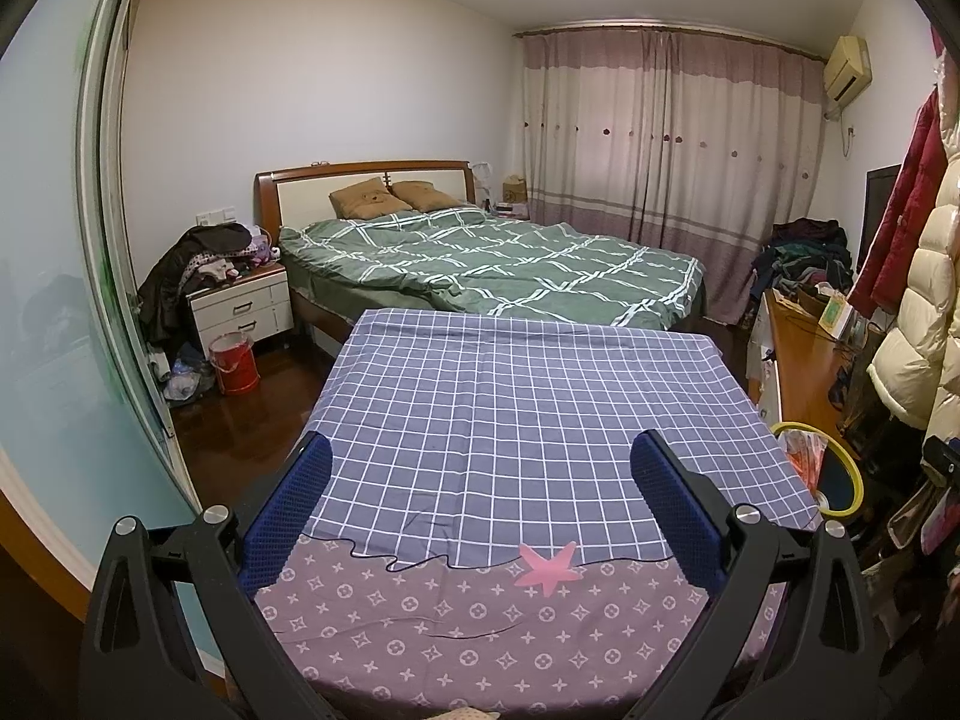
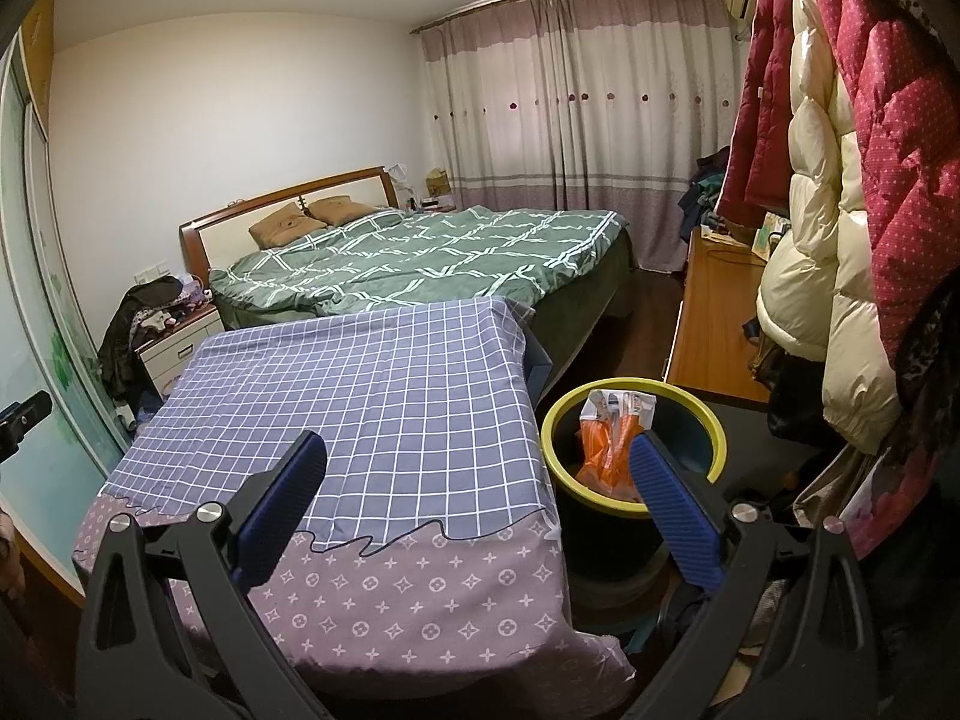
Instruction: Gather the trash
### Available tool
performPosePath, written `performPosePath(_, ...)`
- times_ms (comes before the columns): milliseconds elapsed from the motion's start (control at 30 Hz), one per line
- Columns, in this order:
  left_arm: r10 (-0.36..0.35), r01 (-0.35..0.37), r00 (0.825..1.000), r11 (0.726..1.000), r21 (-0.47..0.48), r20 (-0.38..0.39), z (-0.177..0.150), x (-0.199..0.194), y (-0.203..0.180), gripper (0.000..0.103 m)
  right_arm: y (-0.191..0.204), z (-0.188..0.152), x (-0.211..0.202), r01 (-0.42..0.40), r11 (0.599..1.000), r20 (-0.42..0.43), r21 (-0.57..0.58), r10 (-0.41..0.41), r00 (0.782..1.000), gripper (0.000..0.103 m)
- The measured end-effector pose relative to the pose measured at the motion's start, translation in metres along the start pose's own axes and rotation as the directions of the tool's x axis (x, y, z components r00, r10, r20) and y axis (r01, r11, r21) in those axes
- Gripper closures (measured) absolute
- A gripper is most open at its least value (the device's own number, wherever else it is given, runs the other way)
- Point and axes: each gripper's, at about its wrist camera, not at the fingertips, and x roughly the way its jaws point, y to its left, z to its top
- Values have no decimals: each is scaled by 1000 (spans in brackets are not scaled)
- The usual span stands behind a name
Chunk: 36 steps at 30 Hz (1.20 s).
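A round black bin (image 2: 636, 516) with a yellow rim stands on the floor just beside the covered table; crumpled orange and white wrappers (image 2: 609, 438) sit inside it, poking up to the rim.

The table wears a soft matt cotton cloth (image 1: 528, 420), blue-grey check printed over a mauve patterned band, lightly creased. Each black matt plastic gripper, left (image 1: 480, 468) and right (image 2: 477, 468), carries blue fingers (image 2: 672, 498) with a finely ribbed, rubbery face and shiny round metal screw heads. At about two o'clock from the table stands a dark smooth plastic bin with a yellow rim (image 2: 630, 438), holding crinkled glossy orange-and-white plastic wrappers (image 2: 606, 438). The dark wooden floor (image 1: 252, 414) is polished and reflective. Quilted puffer coats (image 2: 840, 228) show a faint sheen; the green checked bed quilt (image 1: 492, 258) looks matt and rumpled.
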Motion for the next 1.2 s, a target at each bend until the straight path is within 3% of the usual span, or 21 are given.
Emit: performPosePath(1200, -6, 6, 1000, 1000, -9, -20, -5, 6, -5, 5, 2, -1, 1, -3, 1000, -7, -1, 3, 1000, 7)
